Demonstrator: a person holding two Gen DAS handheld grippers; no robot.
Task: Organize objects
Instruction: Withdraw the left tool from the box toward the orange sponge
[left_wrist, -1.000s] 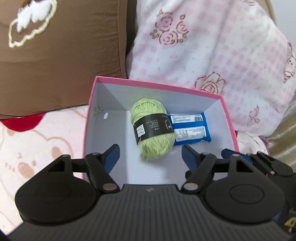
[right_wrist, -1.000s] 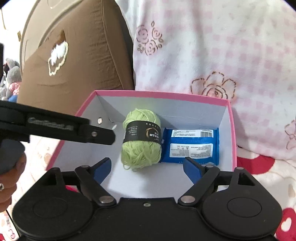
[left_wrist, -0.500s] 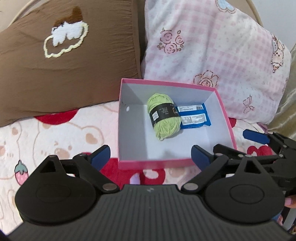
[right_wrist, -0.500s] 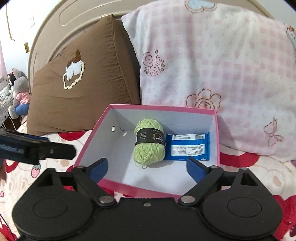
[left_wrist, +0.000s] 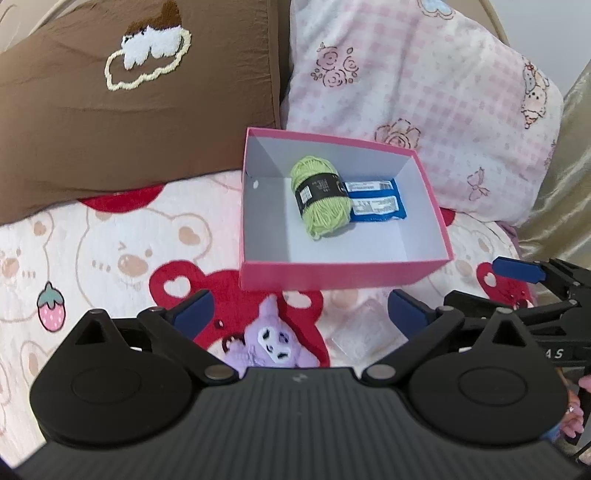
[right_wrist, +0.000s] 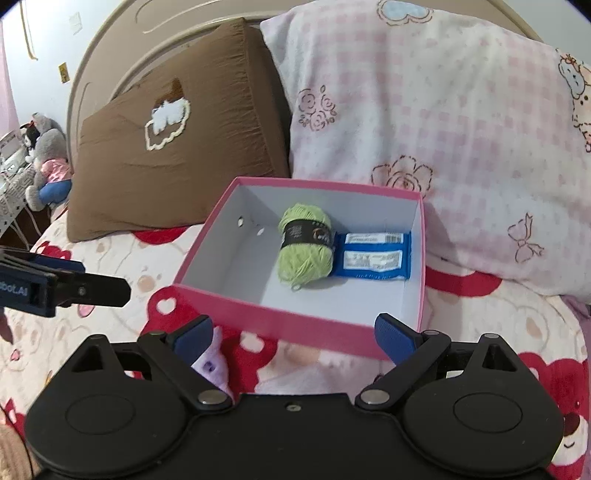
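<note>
Left wrist view: the left gripper (left_wrist: 299, 314) has pulled back and up from the pink cardboard box (left_wrist: 340, 275) on the bed (left_wrist: 92, 258); a second ago its fingers hung over the box floor. They have just been opening and now stand wide apart, nothing between them. A green yarn ball with a black band (left_wrist: 320, 199) and a blue snack packet (left_wrist: 375, 201) lie touching in the box's far right part. A purple plush toy (left_wrist: 266, 350), newly in view, lies near the box's near wall. The right gripper (right_wrist: 293, 338) has likewise retreated, fingers spread and empty.
</note>
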